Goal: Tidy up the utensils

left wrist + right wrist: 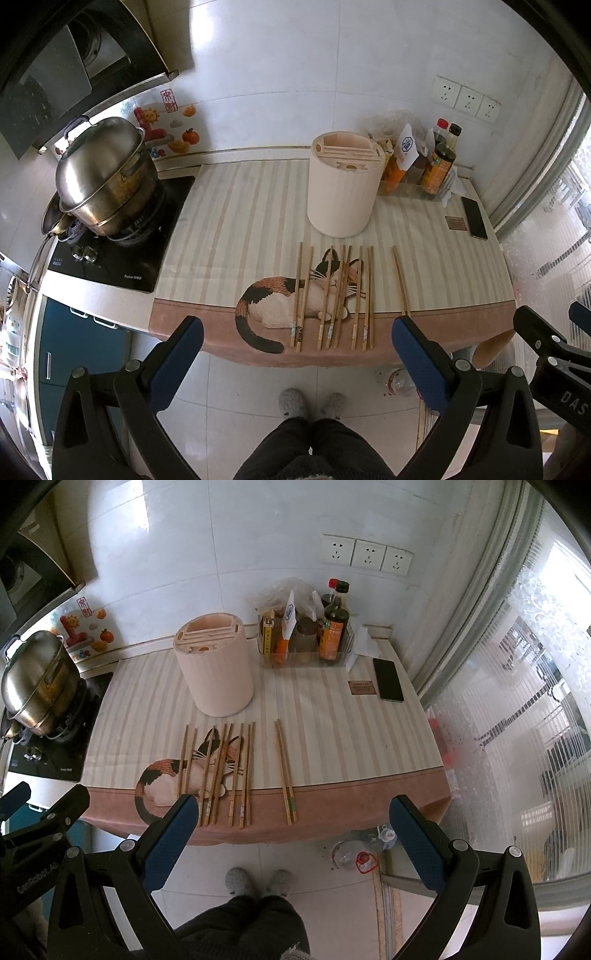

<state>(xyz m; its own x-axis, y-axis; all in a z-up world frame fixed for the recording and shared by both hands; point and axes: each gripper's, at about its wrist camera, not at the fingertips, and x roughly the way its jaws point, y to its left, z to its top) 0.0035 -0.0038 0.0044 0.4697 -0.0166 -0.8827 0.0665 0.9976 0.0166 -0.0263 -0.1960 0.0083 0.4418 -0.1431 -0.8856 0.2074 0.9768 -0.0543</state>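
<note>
Here, "GenRobot.AI" can be read on the left hand-held gripper (26, 805) and "DAS" (cut off) on the right hand-held gripper (554, 325); both are held released, empty, short of the surface (332, 738) edge. Chopsticks (221, 771) are laid near that front edge, before the slotted holder (216, 668). Bottle labels (330, 638) are too small to read.

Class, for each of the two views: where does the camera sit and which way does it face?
Left wrist: behind the open left gripper, facing the striped cat-print table mat; legs, slippers below.
Right wrist: behind the open right gripper, facing the same counter from further right.
Both share the wooden chopsticks and cream cylindrical utensil holder.
</note>
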